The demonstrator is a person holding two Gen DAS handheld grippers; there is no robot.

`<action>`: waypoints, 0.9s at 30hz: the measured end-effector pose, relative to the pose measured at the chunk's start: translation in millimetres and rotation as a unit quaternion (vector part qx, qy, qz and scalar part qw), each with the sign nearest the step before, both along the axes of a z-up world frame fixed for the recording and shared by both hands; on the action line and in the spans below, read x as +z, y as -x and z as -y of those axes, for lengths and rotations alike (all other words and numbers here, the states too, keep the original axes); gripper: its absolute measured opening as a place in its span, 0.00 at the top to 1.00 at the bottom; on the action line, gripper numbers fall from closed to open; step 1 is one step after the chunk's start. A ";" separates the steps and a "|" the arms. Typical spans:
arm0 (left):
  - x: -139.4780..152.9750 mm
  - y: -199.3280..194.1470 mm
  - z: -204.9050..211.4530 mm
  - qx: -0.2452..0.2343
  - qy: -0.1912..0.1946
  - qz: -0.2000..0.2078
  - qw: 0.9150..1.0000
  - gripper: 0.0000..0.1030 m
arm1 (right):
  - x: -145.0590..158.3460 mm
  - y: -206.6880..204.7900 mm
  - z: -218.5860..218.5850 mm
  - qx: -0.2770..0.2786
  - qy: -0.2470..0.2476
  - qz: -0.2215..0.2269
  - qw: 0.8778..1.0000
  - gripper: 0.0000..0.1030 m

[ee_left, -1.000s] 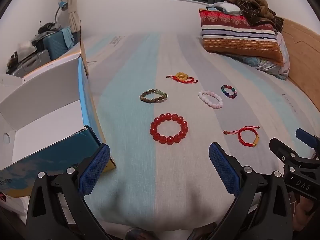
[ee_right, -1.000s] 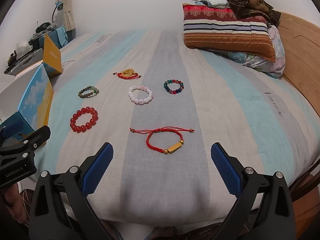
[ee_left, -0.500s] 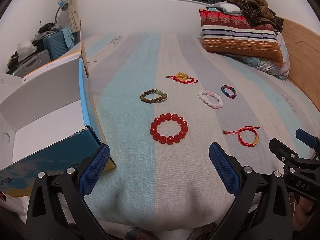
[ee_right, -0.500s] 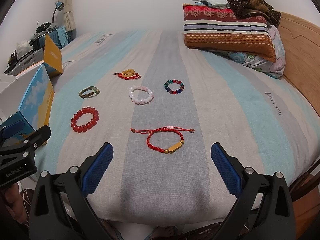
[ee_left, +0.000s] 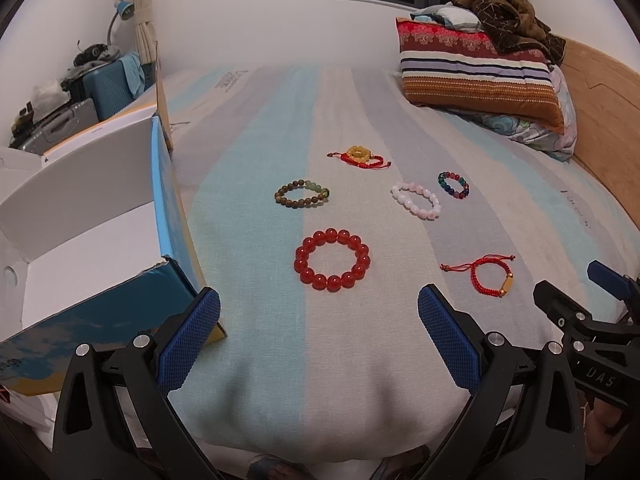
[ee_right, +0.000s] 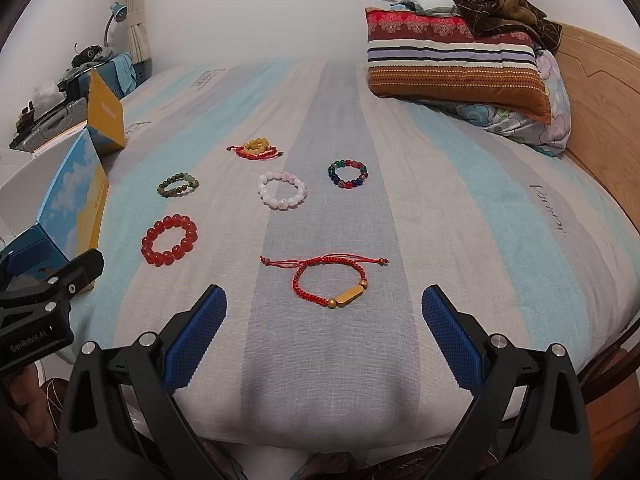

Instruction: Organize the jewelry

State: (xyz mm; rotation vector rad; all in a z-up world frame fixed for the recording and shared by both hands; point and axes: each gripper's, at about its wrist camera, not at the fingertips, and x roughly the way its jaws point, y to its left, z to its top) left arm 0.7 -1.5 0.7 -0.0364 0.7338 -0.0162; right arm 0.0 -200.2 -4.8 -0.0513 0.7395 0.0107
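Several bracelets lie on the striped bedsheet (ee_left: 256, 152). A red bead bracelet (ee_left: 332, 259) (ee_right: 169, 239) lies just ahead of my open, empty left gripper (ee_left: 319, 340). A red cord bracelet with a gold bar (ee_right: 330, 284) (ee_left: 489, 275) lies just ahead of my open, empty right gripper (ee_right: 324, 336). Farther off lie a brown-green bead bracelet (ee_left: 302, 194) (ee_right: 177, 185), a pink-white bead bracelet (ee_left: 416, 199) (ee_right: 282, 190), a multicolour bead bracelet (ee_left: 453, 185) (ee_right: 347, 174) and a yellow-bead red-cord bracelet (ee_left: 359, 156) (ee_right: 253, 148). An open blue box with a white inside (ee_left: 80, 236) (ee_right: 76, 196) stands at the left.
A striped pillow (ee_left: 476, 76) with clothes piled on it lies at the far right, against a wooden headboard (ee_left: 600, 112). Suitcases and clutter (ee_left: 80, 92) stand beyond the bed's left edge. The bed's near edge runs just under both grippers.
Both views have crept slightly forward toward the bracelets. Both grippers stay open and the bracelets have not moved.
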 end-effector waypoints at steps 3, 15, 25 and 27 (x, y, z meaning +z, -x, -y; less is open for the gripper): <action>-0.4 -2.3 1.6 -0.006 0.005 -0.004 1.000 0.05 | -0.5 -0.5 0.6 -0.001 0.000 -0.001 1.000 0.08; -20.6 -43.2 15.4 -0.014 -0.013 -0.025 1.000 0.05 | -20.7 -35.3 16.8 -0.009 0.000 -0.025 1.000 0.08; -66.5 -99.4 27.8 -0.019 -0.014 -0.068 0.997 0.05 | -68.1 -84.6 23.3 -0.010 -0.002 -0.067 0.998 0.11; -72.8 -111.5 27.7 -0.017 -0.017 -0.067 0.997 0.05 | -76.8 -92.4 24.8 -0.009 -0.006 -0.076 0.997 0.11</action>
